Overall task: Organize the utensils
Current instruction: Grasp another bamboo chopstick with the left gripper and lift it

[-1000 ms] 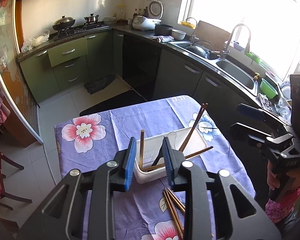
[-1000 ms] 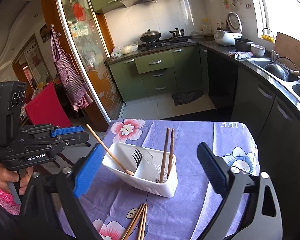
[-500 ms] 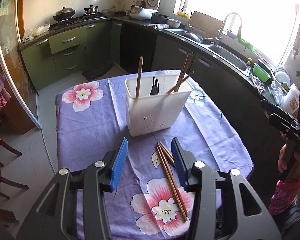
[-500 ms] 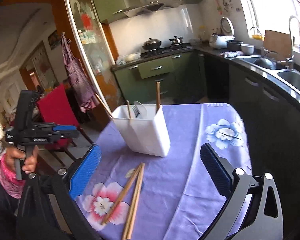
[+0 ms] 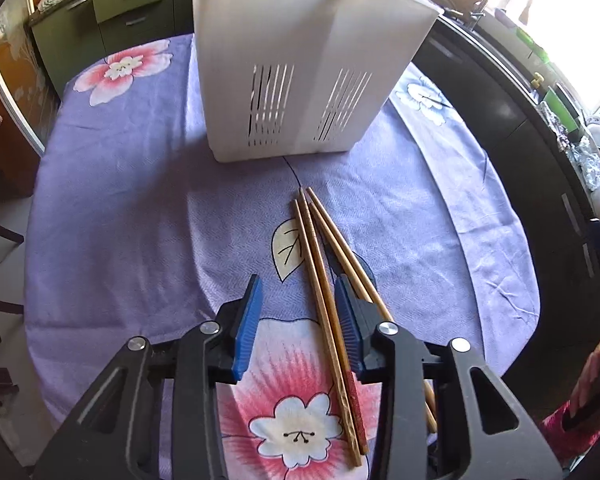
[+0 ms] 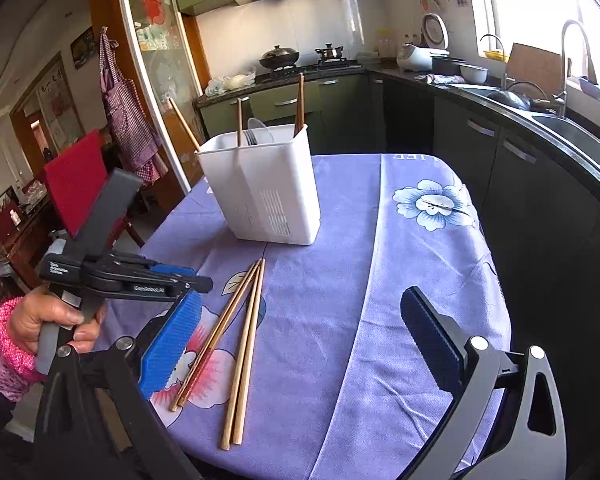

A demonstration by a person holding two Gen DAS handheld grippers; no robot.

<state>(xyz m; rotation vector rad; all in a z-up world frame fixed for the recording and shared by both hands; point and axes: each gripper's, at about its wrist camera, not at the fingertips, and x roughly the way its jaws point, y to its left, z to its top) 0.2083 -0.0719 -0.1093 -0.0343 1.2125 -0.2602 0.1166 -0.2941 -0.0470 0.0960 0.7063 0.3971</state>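
Four chopsticks [image 5: 324, 280] on tablecloth [image 5: 140, 220], white caddy [image 5: 300, 72] behind (holding utensils), both jaws released.

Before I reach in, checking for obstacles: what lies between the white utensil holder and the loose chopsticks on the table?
Only bare purple tablecloth separates the white utensil holder from the loose chopsticks, clearest in the left wrist view.

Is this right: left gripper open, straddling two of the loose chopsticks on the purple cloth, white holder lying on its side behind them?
Not quite. The white holder stands upright on the purple cloth, not on its side; the right wrist view shows it, utensils sticking up out of it. The rest holds: the left gripper is open, straddling two of the loose chopsticks.
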